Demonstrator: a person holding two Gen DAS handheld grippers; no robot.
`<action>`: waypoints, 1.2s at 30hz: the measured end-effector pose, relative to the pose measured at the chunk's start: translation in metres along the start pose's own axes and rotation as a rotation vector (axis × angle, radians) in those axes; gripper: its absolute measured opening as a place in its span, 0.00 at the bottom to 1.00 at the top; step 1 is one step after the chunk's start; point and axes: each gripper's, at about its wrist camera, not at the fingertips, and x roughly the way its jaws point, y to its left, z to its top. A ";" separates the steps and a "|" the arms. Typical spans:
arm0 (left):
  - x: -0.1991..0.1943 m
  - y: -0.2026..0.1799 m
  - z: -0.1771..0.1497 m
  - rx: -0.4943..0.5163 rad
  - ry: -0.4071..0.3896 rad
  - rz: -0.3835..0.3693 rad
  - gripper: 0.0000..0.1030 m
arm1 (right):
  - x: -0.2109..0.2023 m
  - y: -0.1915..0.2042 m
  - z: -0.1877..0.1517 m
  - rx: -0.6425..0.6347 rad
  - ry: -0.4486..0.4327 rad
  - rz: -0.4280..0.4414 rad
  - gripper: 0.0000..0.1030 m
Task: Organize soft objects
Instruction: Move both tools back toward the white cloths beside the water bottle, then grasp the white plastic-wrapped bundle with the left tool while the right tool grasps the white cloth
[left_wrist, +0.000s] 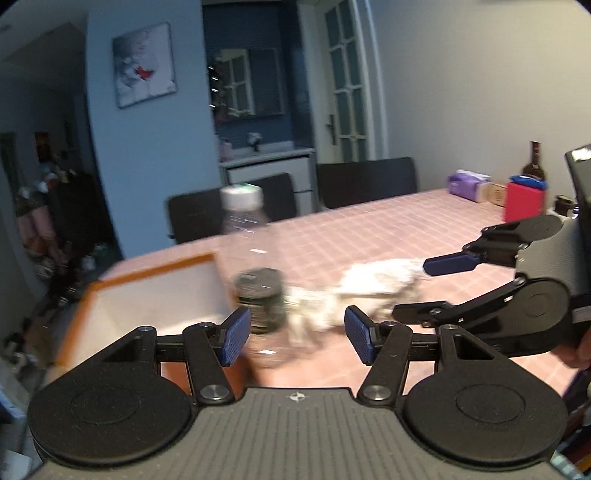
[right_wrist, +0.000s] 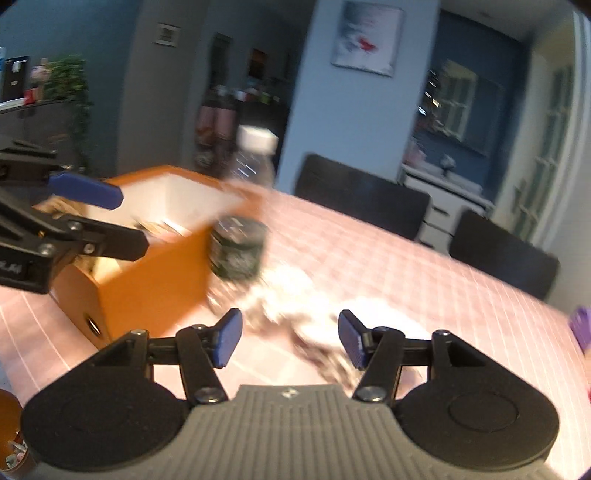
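A crumpled white soft cloth (left_wrist: 369, 291) lies on the pink checked table (left_wrist: 406, 221); it also shows in the right wrist view (right_wrist: 325, 314), blurred. An orange box with a white inside (left_wrist: 147, 295) stands to its left, also in the right wrist view (right_wrist: 155, 258). A clear bottle with a white cap and dark label (left_wrist: 255, 273) stands between box and cloth, and shows in the right wrist view (right_wrist: 243, 225). My left gripper (left_wrist: 297, 334) is open and empty, just before the bottle. My right gripper (right_wrist: 290, 338) is open and empty over the cloth; it shows in the left wrist view (left_wrist: 436, 284).
Dark chairs (left_wrist: 365, 181) line the table's far side. A red box (left_wrist: 524, 199), a purple pack (left_wrist: 467, 182) and a dark bottle (left_wrist: 533, 162) stand at the far right. The left gripper's fingers (right_wrist: 88, 190) reach over the orange box.
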 end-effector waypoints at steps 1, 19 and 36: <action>0.006 -0.007 -0.001 -0.003 0.003 -0.017 0.65 | -0.002 -0.007 -0.008 0.018 0.014 -0.010 0.56; 0.130 -0.055 -0.013 0.107 0.100 0.104 0.61 | 0.050 -0.089 -0.026 0.215 -0.004 -0.128 0.71; 0.185 -0.060 -0.009 0.259 0.156 0.210 0.33 | 0.132 -0.110 -0.027 0.268 0.074 -0.094 0.47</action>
